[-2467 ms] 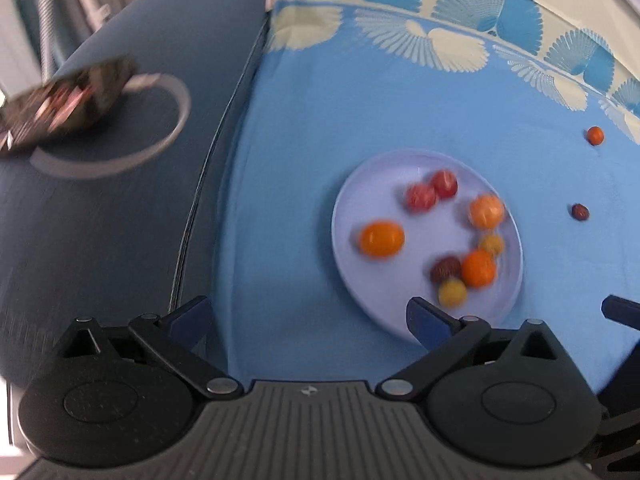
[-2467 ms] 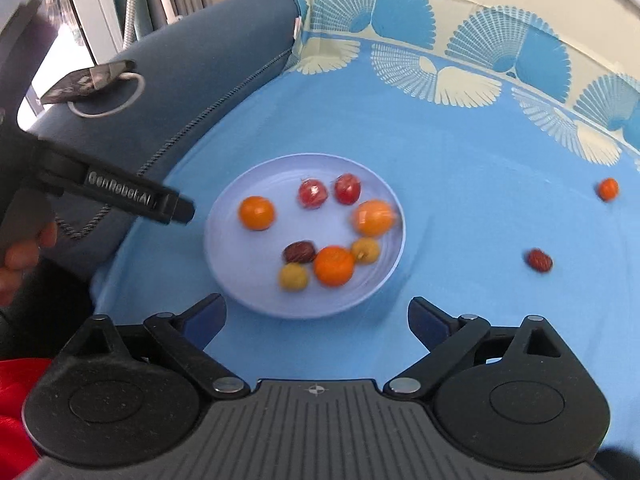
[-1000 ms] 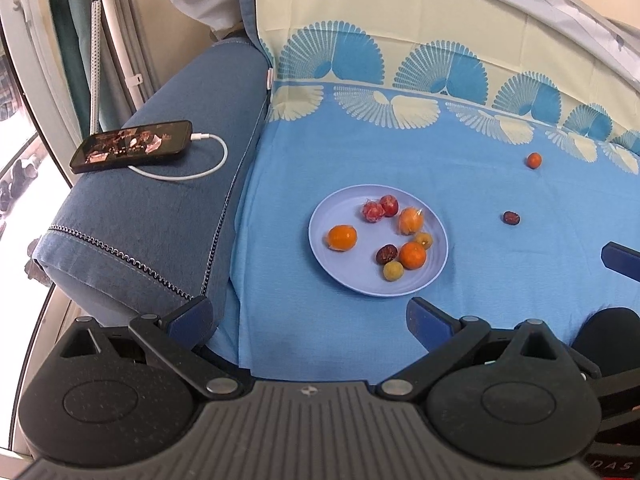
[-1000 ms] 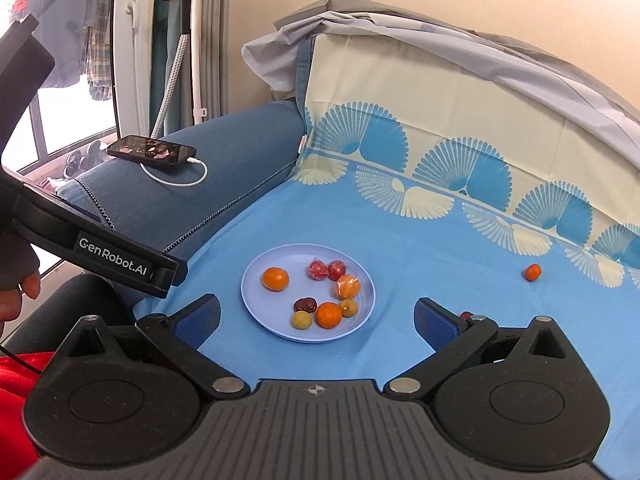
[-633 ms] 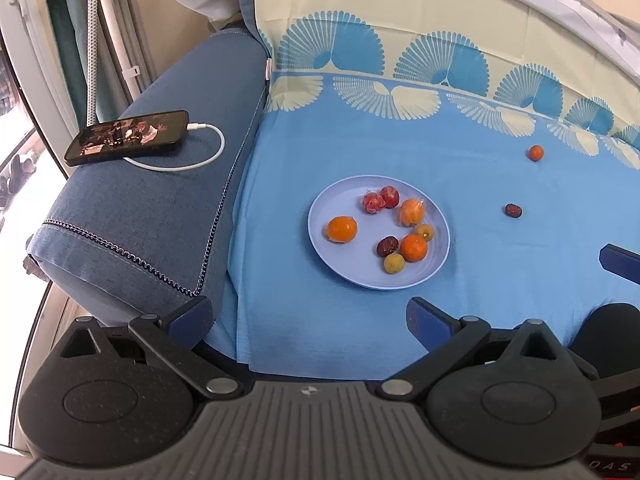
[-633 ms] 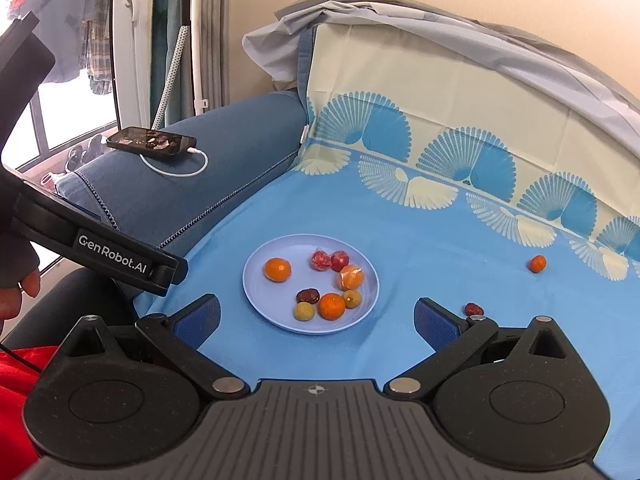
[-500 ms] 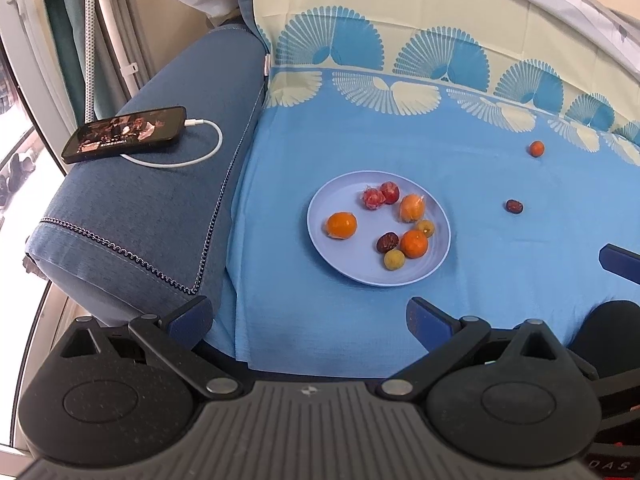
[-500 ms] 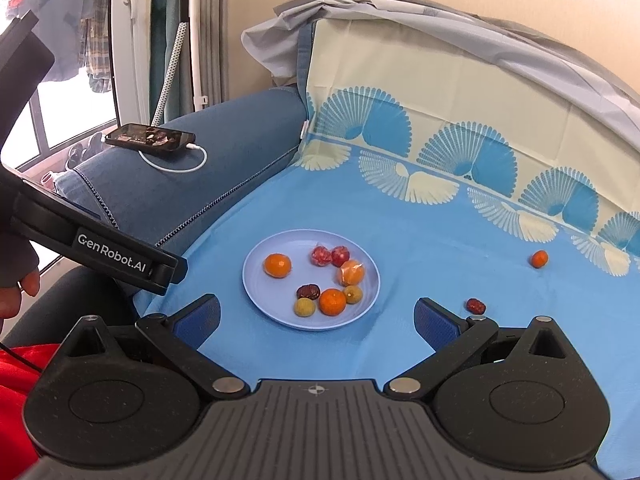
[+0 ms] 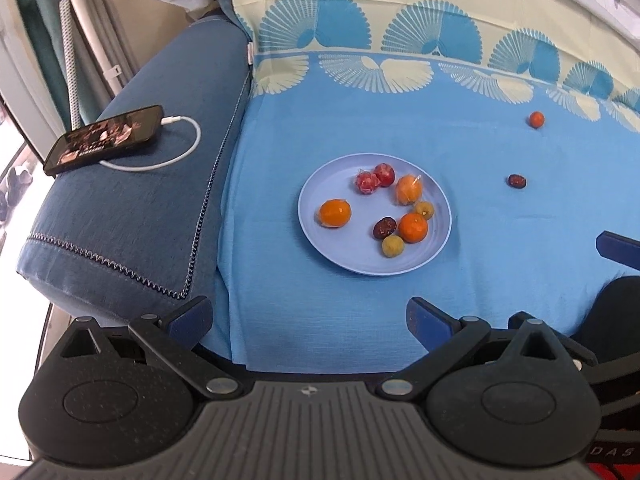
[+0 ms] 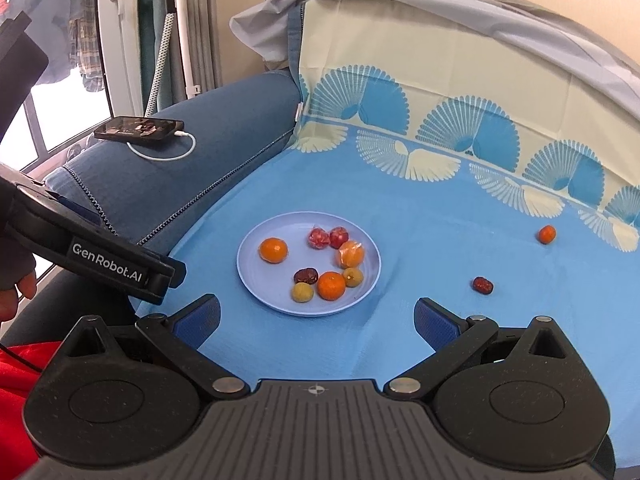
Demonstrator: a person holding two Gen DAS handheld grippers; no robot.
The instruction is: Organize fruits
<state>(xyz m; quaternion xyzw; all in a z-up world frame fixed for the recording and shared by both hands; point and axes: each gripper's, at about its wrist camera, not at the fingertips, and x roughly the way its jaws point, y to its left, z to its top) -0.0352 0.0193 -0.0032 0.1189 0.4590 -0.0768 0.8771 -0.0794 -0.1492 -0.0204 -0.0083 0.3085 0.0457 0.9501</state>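
Pale blue round plate (image 9: 344,256) flat on the blue sheet (image 9: 320,128) covering the sofa seat, nearer the seat's left edge by the denim-blue armrest (image 9: 132,216) than its right. Eight small fruits on the plate: a lone orange tangerine (image 9: 335,213) on the plate's left side, apart from the rest; two red fruits (image 9: 375,178) in clear wrap, touching, at the far rim; an orange fruit in crinkled wrap (image 9: 408,189) just right of them; toward the near right rim a tight cluster of a second tangerine (image 9: 413,227), a dark red jujube (image 9: 385,227), and two yellowish round fruits (image 9: 393,246), possibly small plums, too small to tell. Off the plate, on bare sheet to the right: another dark jujube (image 10: 482,285) near the plate, and a small orange fruit (image 10: 547,234) farther back toward the fan-patterned border, well apart from each other.

Left gripper (image 9: 308,316) spread wide, blue pads empty, over the sheet's front edge short of the plate. Right gripper (image 10: 318,320) likewise wide apart and empty, plate between and beyond its fingers. From the right wrist view, left gripper's black body at the left edge, fingertips of a hand (image 10: 16,292) on its handle.

Black phone (image 9: 105,137) with white charging cable on top of the armrest.
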